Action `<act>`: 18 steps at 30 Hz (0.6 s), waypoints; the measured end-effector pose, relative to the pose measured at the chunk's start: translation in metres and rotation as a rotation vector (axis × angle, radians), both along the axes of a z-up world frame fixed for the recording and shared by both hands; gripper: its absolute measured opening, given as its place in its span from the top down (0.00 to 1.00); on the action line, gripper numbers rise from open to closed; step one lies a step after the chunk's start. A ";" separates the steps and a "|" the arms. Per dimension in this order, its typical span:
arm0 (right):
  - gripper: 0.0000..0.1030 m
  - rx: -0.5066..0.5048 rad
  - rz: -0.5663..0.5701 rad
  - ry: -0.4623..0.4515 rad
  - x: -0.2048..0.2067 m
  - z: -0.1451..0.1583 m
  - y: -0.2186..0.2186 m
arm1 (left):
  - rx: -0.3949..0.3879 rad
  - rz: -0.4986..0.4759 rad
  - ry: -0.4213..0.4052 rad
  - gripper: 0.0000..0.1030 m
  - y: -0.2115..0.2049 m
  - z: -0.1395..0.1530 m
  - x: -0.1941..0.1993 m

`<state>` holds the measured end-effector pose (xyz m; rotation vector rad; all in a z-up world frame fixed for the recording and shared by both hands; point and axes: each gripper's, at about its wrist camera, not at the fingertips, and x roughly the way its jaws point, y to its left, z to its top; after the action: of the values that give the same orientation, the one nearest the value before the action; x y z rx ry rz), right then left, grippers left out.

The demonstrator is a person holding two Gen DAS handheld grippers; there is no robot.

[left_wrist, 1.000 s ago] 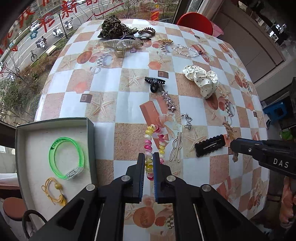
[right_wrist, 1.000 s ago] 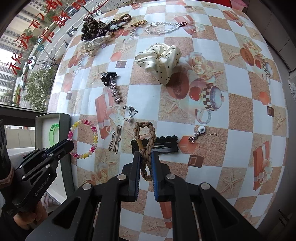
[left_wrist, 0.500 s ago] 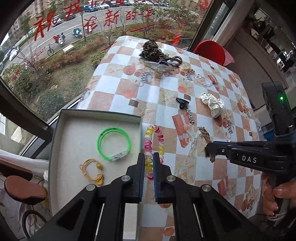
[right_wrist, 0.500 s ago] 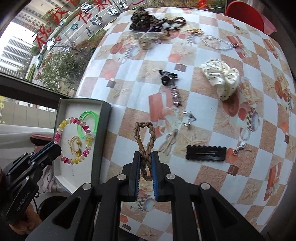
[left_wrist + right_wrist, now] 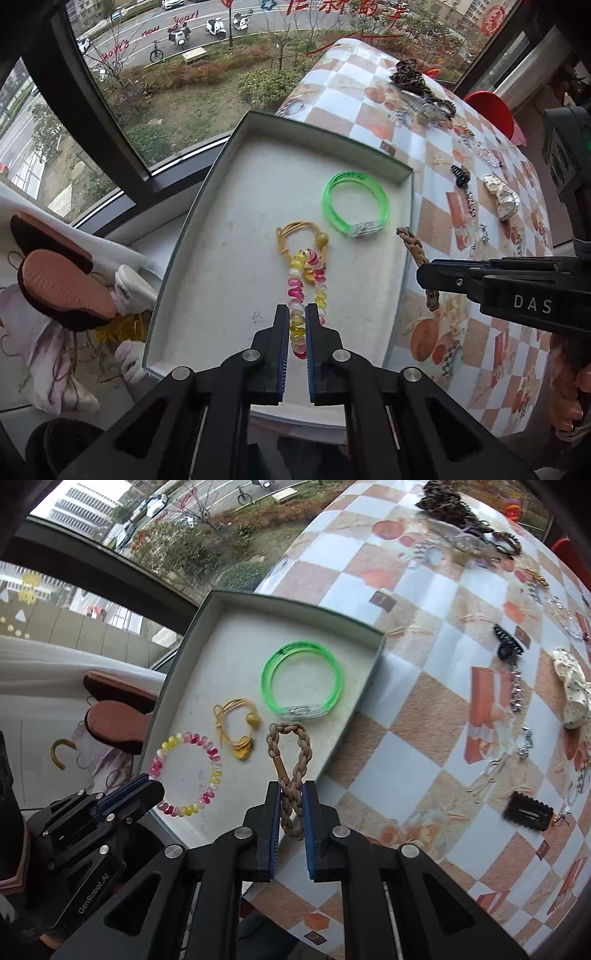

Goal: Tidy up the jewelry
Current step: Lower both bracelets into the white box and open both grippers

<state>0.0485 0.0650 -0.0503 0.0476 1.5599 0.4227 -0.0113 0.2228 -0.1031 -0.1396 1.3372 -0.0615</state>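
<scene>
My left gripper (image 5: 294, 321) is shut on a pink-and-yellow coil bracelet (image 5: 301, 295) and holds it over the near part of the white-lined tray (image 5: 221, 229). The bracelet also shows in the right wrist view (image 5: 186, 773), with the left gripper (image 5: 147, 790) at its near left. My right gripper (image 5: 290, 805) is shut on a braided brown bracelet (image 5: 291, 753) above the tray's right rim (image 5: 354, 716). It shows in the left wrist view (image 5: 421, 273) with the braid (image 5: 412, 242). A green bangle (image 5: 356, 208) and a yellow cord bracelet (image 5: 299, 236) lie in the tray.
On the checkered tablecloth (image 5: 424, 709) lie a black hair clip (image 5: 528, 814), a cream dotted scrunchie (image 5: 570, 686), a black claw clip (image 5: 508, 642), silver pieces (image 5: 517, 690) and a pile of accessories at the far edge (image 5: 465, 528). A window and slippers (image 5: 62, 284) are to the left.
Both grippers have moved left from over the table to over the tray, each still holding its bracelet. The coil bracelet now hangs over the tray floor near the yellow cord bracelet.
</scene>
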 end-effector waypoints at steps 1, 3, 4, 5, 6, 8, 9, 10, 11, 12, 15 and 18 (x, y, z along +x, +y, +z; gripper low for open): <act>0.88 -0.002 0.017 0.016 -0.003 -0.006 0.008 | 0.007 0.008 0.013 0.89 0.004 -0.006 -0.003; 0.88 -0.008 0.044 0.042 -0.009 -0.016 0.019 | 0.015 0.026 0.039 0.89 0.010 -0.019 -0.008; 0.88 -0.015 0.057 0.054 -0.012 -0.022 0.025 | 0.023 0.031 0.047 0.89 0.012 -0.024 -0.010; 0.88 -0.021 0.067 0.064 -0.014 -0.027 0.029 | 0.035 0.034 0.055 0.89 0.013 -0.028 -0.012; 0.88 -0.027 0.074 0.074 -0.017 -0.032 0.032 | 0.042 0.035 0.064 0.89 0.015 -0.033 -0.014; 0.88 -0.038 0.083 0.095 -0.020 -0.041 0.037 | 0.051 0.038 0.078 0.89 0.016 -0.040 -0.016; 0.88 -0.044 0.086 0.102 -0.021 -0.045 0.038 | 0.057 0.037 0.081 0.89 0.017 -0.043 -0.017; 0.88 -0.051 0.087 0.109 -0.021 -0.048 0.040 | 0.063 0.035 0.084 0.89 0.017 -0.045 -0.017; 0.88 -0.055 0.088 0.116 -0.022 -0.052 0.040 | 0.068 0.035 0.088 0.89 0.017 -0.047 -0.018; 0.88 -0.059 0.088 0.121 -0.022 -0.055 0.040 | 0.071 0.034 0.091 0.89 0.017 -0.049 -0.019; 0.88 -0.072 0.087 0.135 -0.021 -0.062 0.042 | 0.095 0.029 0.094 0.89 0.019 -0.054 -0.020; 0.88 -0.089 0.088 0.143 -0.021 -0.070 0.046 | 0.107 0.021 0.107 0.89 0.018 -0.058 -0.019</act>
<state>0.0279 0.1108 -0.1208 -0.0617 1.7246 0.4260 -0.0307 0.2412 -0.1611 -0.0671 1.4424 0.0363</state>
